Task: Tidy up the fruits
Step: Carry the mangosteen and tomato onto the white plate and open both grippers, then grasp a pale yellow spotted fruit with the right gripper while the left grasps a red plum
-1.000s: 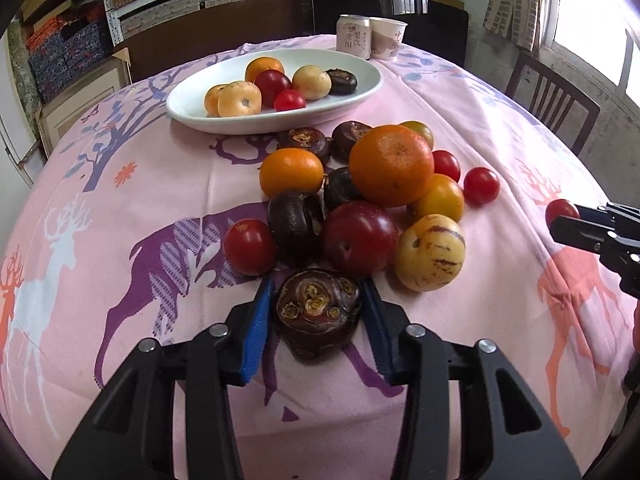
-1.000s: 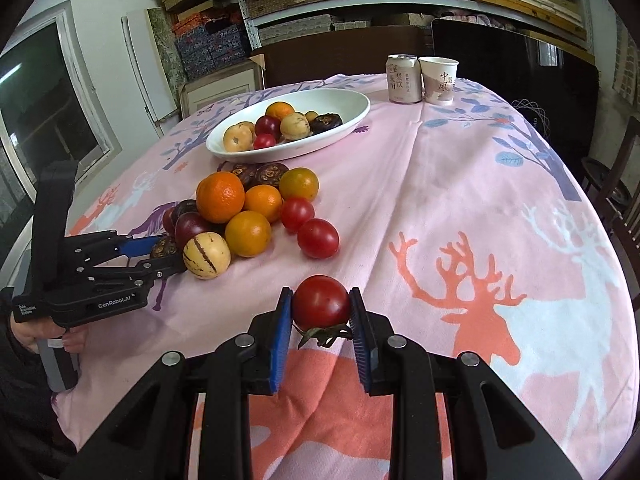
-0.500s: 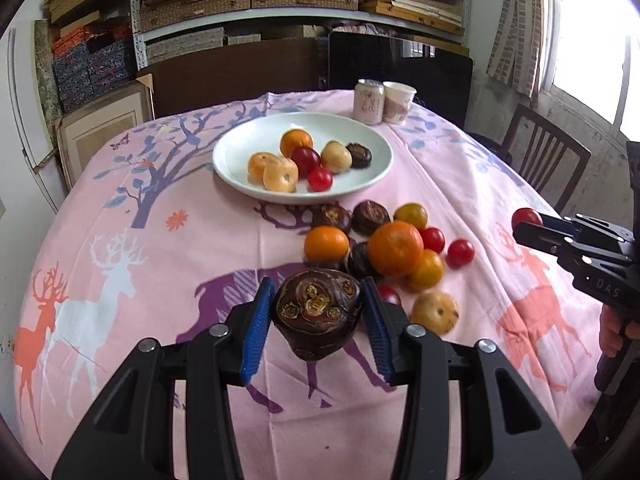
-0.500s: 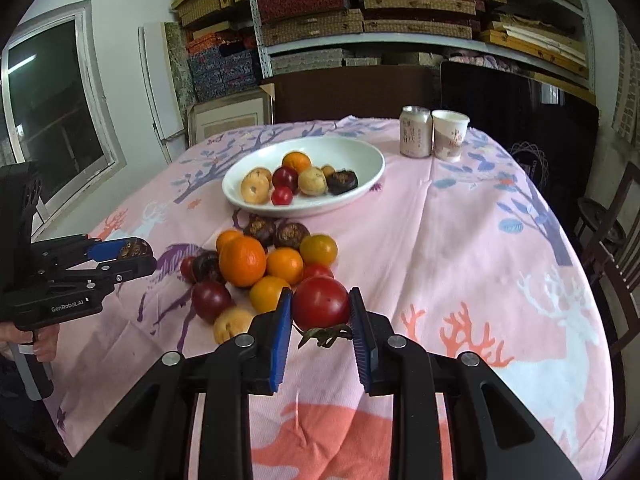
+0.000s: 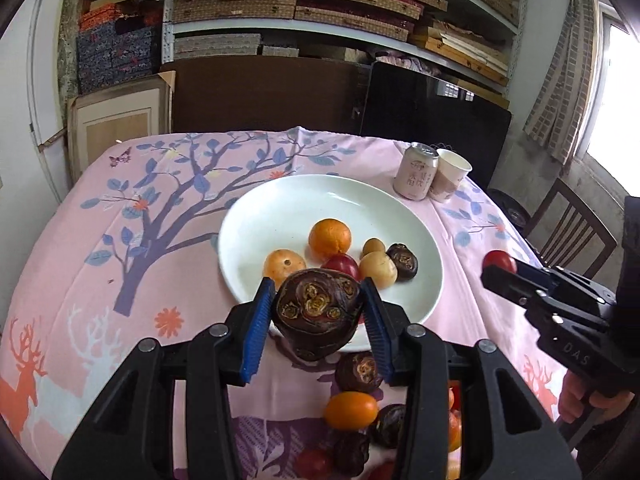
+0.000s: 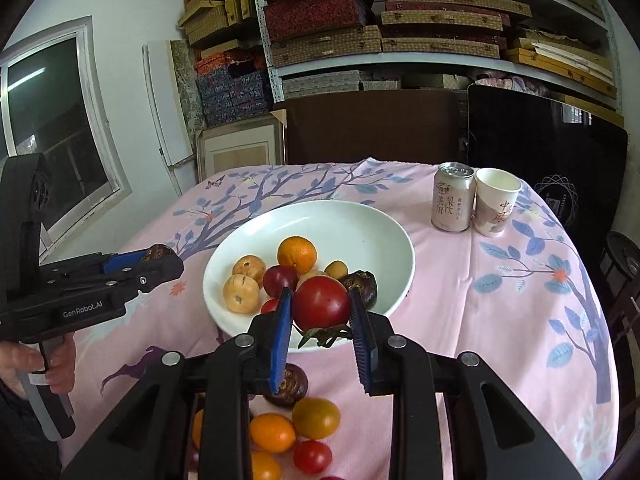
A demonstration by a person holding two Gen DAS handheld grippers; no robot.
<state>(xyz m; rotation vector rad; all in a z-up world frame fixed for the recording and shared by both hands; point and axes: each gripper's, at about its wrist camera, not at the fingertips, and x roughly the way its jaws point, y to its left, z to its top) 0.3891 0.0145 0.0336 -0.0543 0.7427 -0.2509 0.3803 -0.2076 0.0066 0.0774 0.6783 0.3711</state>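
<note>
My left gripper [image 5: 316, 312] is shut on a dark brown mangosteen [image 5: 316, 314] and holds it in the air at the near rim of the white plate [image 5: 280, 208]. My right gripper [image 6: 322, 312] is shut on a red tomato [image 6: 320, 302] with a green stem, held over the plate's near edge [image 6: 360, 220]. The plate holds an orange [image 5: 330, 236], a plum, pale round fruits and a mangosteen [image 5: 403, 261]. Each gripper shows in the other's view: the right one [image 5: 498, 266], the left one [image 6: 160, 254].
Loose fruit lies on the pink tablecloth below the grippers: mangosteens [image 5: 358, 372], small oranges [image 6: 272, 432], tomatoes [image 6: 312, 456]. A drink can [image 6: 452, 196] and paper cup [image 6: 496, 202] stand at the far right. Shelves, a chair and a dark panel lie behind the table.
Both grippers have lifted their fruit from the table and moved forward to the plate. The loose fruit pile now lies beneath and behind them.
</note>
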